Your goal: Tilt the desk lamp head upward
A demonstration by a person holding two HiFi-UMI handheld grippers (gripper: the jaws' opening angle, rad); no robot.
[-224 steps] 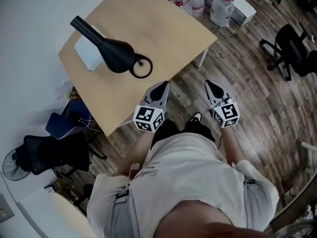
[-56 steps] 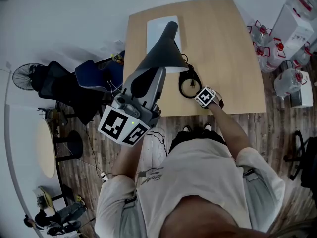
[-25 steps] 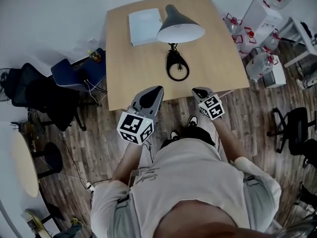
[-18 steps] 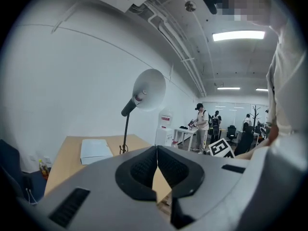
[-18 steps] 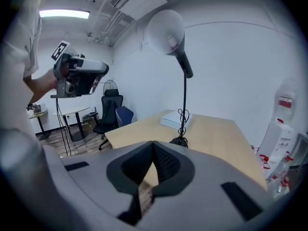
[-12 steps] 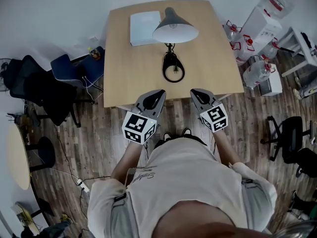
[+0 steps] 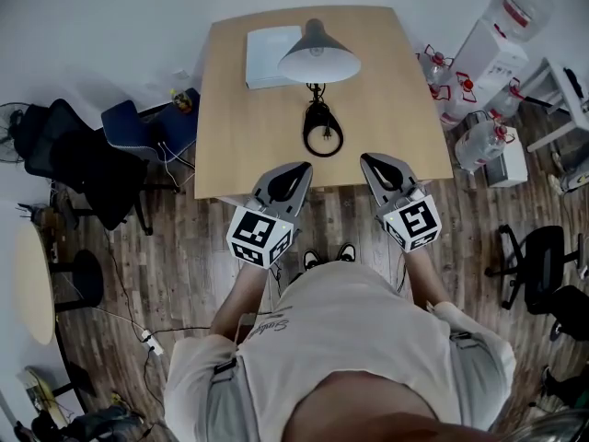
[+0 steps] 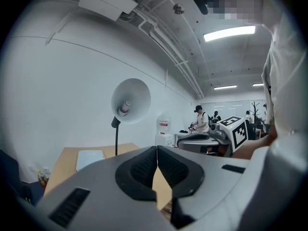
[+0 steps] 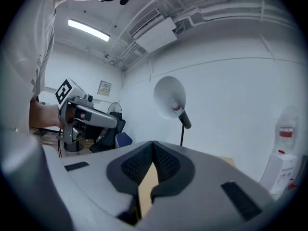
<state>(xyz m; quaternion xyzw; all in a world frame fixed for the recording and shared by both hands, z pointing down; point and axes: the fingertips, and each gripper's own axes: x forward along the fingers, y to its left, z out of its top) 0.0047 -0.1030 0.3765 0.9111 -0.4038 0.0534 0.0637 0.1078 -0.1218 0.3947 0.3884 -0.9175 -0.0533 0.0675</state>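
Looking down from the head view, the desk lamp stands on the far half of the wooden table. It is just beside a white pad, and its ring base sits nearer the person. The left gripper and the right gripper hang at the table's near edge, well apart from the lamp. In the left gripper view the jaws are pressed together on nothing, and the lamp's open mouth faces them atop a thin stem. In the right gripper view the jaws are likewise closed and empty, with the lamp beyond
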